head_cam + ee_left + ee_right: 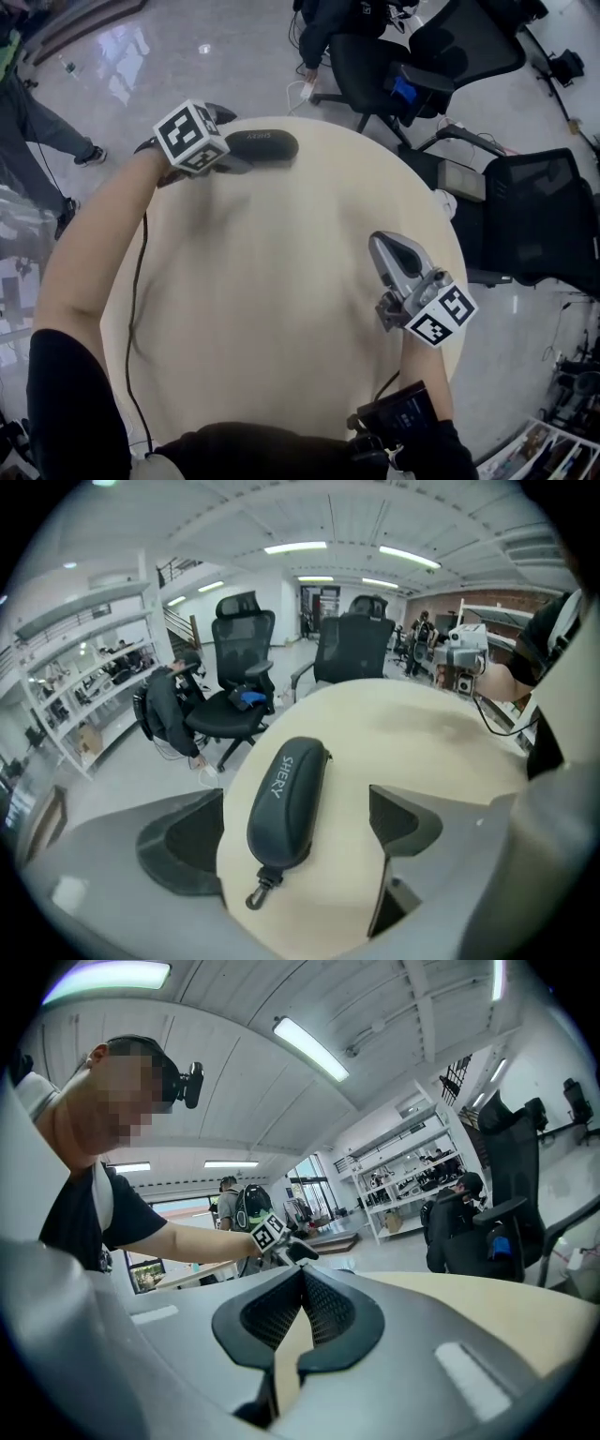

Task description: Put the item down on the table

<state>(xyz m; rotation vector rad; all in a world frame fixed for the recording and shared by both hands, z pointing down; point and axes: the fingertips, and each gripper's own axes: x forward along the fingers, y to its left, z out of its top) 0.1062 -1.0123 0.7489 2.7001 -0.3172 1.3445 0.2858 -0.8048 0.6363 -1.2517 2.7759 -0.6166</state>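
Note:
A black zip-up glasses case (264, 145) lies flat on the far left part of the round beige table (281, 309). My left gripper (228, 141) stands open around the case's near end. In the left gripper view the case (286, 794) rests on the table (422, 724) between the two dark pads (403, 822), with a gap on each side, and its clip points toward the camera. My right gripper (391, 248) hovers over the table's right side, shut with nothing in it; its jaws (302, 1279) meet in the right gripper view.
Black office chairs (384, 56) stand beyond the table's far edge, and another chair (539, 211) stands at its right. A person (37, 127) stands on the floor at the left. A thin black cable (139, 281) runs along the table's left edge.

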